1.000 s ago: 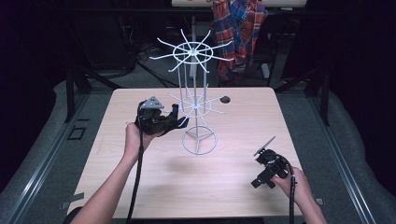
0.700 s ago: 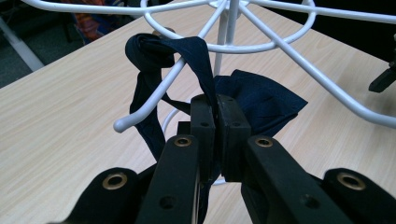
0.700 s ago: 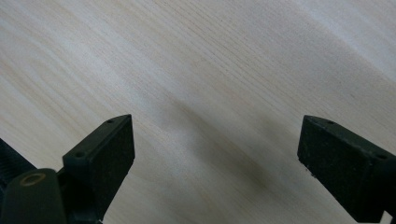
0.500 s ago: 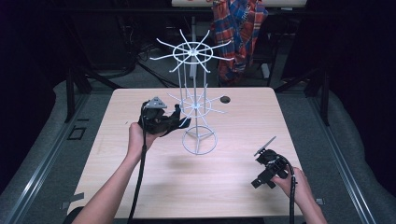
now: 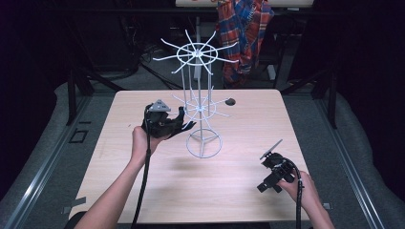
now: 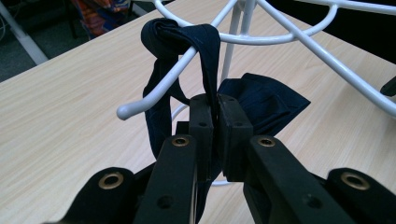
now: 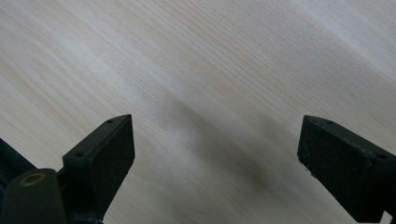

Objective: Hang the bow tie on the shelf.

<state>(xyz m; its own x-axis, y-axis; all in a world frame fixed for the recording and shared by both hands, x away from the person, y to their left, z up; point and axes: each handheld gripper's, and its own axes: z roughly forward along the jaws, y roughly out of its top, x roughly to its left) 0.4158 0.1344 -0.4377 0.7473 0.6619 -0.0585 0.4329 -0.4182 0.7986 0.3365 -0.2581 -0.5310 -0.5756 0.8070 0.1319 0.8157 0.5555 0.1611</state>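
A white wire rack point(image 5: 203, 143) with two tiers of spokes stands on the middle of the wooden table point(image 5: 239, 200). My left gripper point(image 6: 217, 100) is shut on a dark navy strap point(image 6: 208, 51) that loops over a lower spoke point(image 6: 154, 91) of the rack. The strap's navy cloth piece point(image 6: 268, 100) hangs just behind the jaws. In the high view the left gripper point(image 5: 184, 125) is held at the lower tier's left side. My right gripper point(image 5: 273, 172) rests low at the table's front right. In its own view the right gripper point(image 7: 215, 135) is open over bare wood.
A small black object point(image 5: 231, 101) lies on the table behind the rack. A plaid shirt point(image 5: 243, 33) hangs beyond the far edge. Dark stands and cables surround the table.
My left gripper has edged slightly to the right, closer to the rack's lower tier, with the navy strap in it. The right gripper has stayed put.
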